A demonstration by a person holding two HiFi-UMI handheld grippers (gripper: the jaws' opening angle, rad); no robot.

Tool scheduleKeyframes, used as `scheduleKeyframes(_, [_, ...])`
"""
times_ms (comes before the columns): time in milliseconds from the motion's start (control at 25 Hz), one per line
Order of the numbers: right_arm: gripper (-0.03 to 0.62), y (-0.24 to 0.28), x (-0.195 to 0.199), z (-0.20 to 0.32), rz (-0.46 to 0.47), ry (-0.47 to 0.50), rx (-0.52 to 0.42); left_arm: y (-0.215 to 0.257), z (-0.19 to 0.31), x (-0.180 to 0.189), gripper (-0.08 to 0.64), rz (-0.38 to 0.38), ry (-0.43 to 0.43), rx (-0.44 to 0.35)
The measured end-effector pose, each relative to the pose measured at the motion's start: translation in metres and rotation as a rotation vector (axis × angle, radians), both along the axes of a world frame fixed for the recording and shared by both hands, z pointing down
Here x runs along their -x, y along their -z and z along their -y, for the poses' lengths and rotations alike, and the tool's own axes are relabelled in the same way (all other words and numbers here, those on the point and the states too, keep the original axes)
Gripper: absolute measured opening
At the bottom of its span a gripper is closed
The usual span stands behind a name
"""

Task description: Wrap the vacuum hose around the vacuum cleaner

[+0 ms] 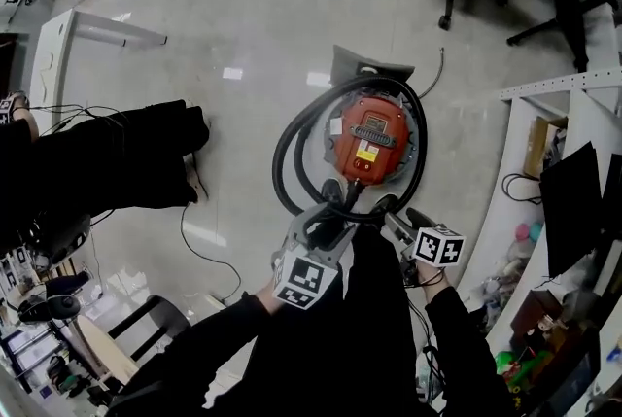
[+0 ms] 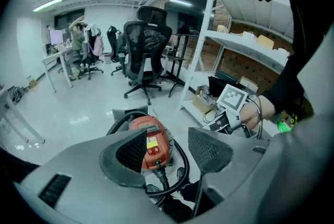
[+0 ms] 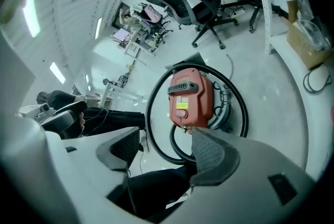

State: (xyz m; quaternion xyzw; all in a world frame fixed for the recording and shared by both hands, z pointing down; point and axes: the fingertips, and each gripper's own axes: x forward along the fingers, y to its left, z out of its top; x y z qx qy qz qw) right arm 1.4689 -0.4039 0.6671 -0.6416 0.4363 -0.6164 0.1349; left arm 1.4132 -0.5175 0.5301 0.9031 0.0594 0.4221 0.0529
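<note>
Vacuum hose (image 1: 286, 148) lay in a black loop round the red vacuum cleaner (image 1: 375, 135), which sat on the floor (image 1: 243, 17) just ahead of the person's feet. Its long axis ran straight away from them. The loop hugged the body on the right but bulged well out on the left, w/ the near end curling back under the machine's front.

Both claws hung above it, angled down, neither touching anything. Left claw (image 2: 167, 137) was spread w/ nothing between the pads, only the cleaner seen through the gap. Right claw (image 3: 166, 134) was also spread and empty.

The wrap looked mostly done to me. If any tidying's left it's prob. that slack left bulge, which lay on the left claw's side, below and fwd of it.
</note>
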Motion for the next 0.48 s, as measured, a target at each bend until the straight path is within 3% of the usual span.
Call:
scheduleKeyframes(200, [0.202, 0.073, 0.005, -0.002, -0.065, 0.072, -0.079, 0.066, -0.013, 0.002, 0.261, -0.06, 0.015, 0.006])
scheduleKeyframes(480, [0.109, 0.144, -0.009, 0.004, -0.117, 0.041, -0.155, 0.119, 0.012, 0.0, 0.259, -0.126, 0.126, -0.031])
